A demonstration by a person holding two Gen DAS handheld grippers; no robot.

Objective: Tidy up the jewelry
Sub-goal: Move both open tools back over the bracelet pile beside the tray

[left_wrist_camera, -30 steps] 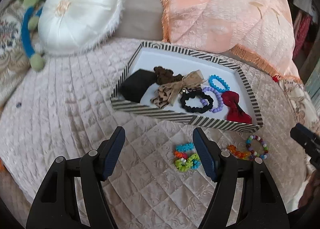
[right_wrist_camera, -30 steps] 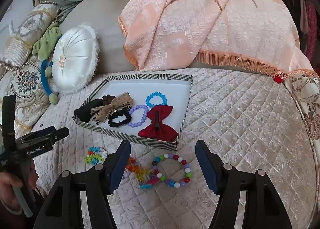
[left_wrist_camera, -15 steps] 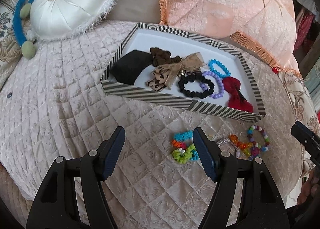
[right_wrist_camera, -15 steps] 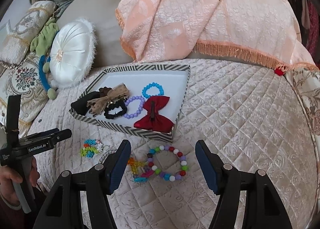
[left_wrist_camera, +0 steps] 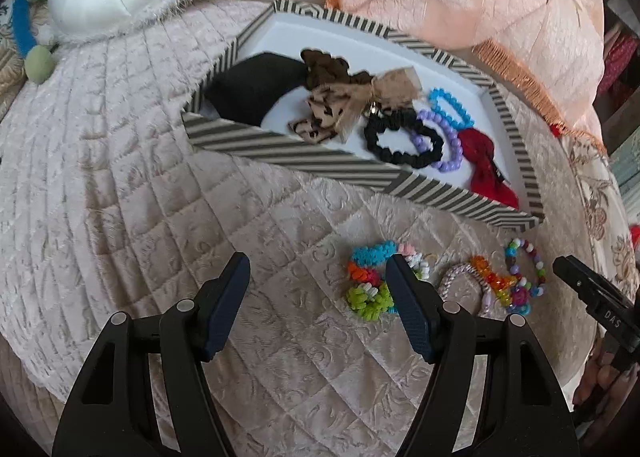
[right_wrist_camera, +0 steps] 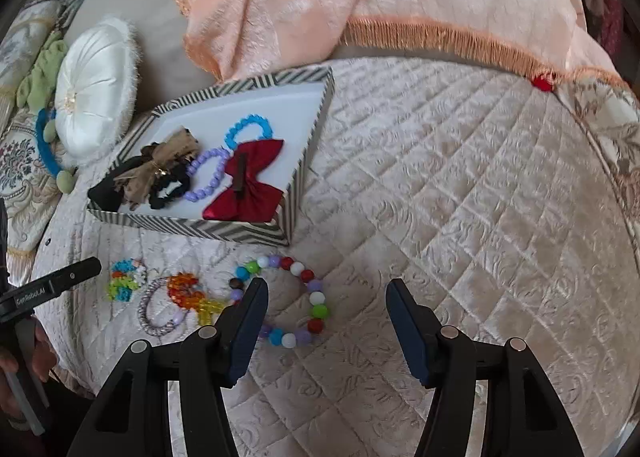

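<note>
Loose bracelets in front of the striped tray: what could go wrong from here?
The orange beaded piece and the silver coil bracelet overlap, so a grab may drag both. The multicolour bead bracelet lies partly under one finger of the open right gripper, so a pinch could miss. The striped tray already looks crowded.

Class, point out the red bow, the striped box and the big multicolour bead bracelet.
red bow point(right_wrist_camera: 244, 193), right wrist view, on its right loop.
striped box point(left_wrist_camera: 280, 145), left wrist view, on its near wall.
bead bracelet point(right_wrist_camera: 319, 311), right wrist view, on a green bead.
</note>
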